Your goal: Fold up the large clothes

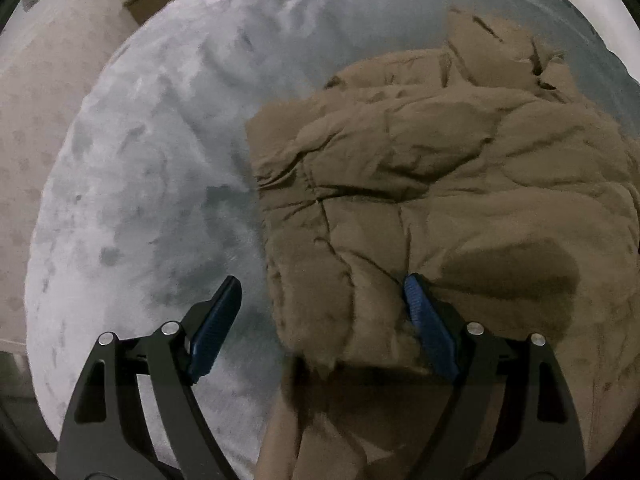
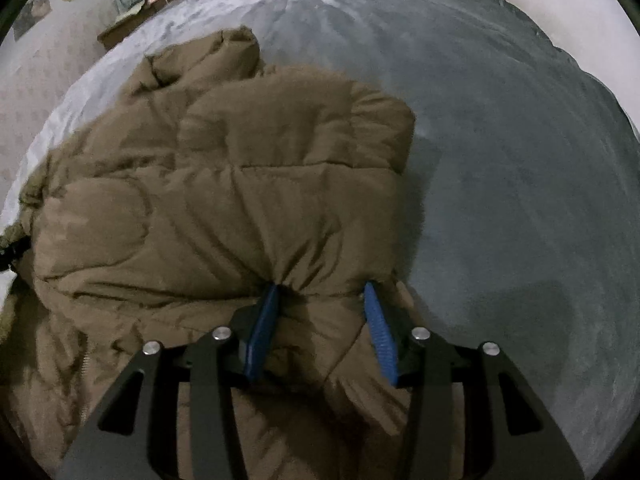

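Note:
A puffy brown quilted jacket (image 1: 420,168) lies crumpled on a grey plush blanket (image 1: 160,160). My left gripper (image 1: 322,280) hangs open and wide over the jacket's near left edge. One of its fingers is above the blanket and the other above the fabric, and nothing is pinched. In the right wrist view the jacket (image 2: 240,200) fills the left half. My right gripper (image 2: 321,286) is shut on a thick fold at its near edge. Creases radiate from the left pad (image 2: 264,320).
The grey blanket (image 2: 500,160) spreads bare to the right of the jacket and far beyond it. A brown box with clutter (image 2: 132,28) sits past the far left edge, also seen as a box (image 1: 148,4). Pale patterned floor (image 1: 40,80) lies on the left.

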### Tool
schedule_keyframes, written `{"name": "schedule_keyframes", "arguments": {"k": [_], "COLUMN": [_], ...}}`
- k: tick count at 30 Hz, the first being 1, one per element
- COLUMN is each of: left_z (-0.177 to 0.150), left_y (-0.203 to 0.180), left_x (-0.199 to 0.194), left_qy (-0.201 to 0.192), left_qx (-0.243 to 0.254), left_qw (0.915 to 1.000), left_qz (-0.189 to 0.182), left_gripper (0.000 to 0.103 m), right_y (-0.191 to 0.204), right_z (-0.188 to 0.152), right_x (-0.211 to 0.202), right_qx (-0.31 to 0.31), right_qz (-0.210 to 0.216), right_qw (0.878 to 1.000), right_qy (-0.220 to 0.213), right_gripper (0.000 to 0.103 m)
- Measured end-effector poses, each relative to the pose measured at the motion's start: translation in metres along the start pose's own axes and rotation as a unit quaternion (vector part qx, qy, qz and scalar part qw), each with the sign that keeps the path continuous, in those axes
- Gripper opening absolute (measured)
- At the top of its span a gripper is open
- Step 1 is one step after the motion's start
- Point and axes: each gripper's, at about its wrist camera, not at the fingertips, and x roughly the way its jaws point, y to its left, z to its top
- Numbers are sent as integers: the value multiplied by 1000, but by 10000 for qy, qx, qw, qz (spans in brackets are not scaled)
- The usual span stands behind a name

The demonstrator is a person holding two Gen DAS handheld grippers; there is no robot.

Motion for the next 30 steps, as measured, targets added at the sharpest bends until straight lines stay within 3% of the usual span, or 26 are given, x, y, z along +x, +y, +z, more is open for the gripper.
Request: {"name": "schedule_keyframes", "arguments": {"k": [3,6,9,11,20,23,30], "left_z": [-14,-31,-49,-61,-117,-118,-115], "left_y": [-1,1,-4,-6,-17,-27,-35], "left_x": [-22,-41,-62,-70,-103,-104,-94], "left_qy": [-92,-62,-30,33,-139,-280,-644], "left_qx": [-122,-340,-494,-692,-1038,-971,-995], "left_qw": [9999,9993,9986,9971,9937,9944,9922], "left_qz": [35,-113,-200,-310,-386,-325,-397], "left_gripper": [85,94,96,97,100,100,100], "right_y": [2,7,18,23,32,35,39], "right_z": [-3,-18,-38,-52,-74,-79,-87], "right_x": [-22,-48,-71,-80,-109,-118,-121], "right_qx": [57,135,-45,-162,-37,-193,-431], "right_qz": [128,312,276,205,405,374,340], "right_qw": [9998,9990,9987,9987,9970,9953,9905], "right_qy": [-168,-302,-416,-440,-663,-874,-1264], "right_gripper": [47,61,62,75,76,83,83]}}
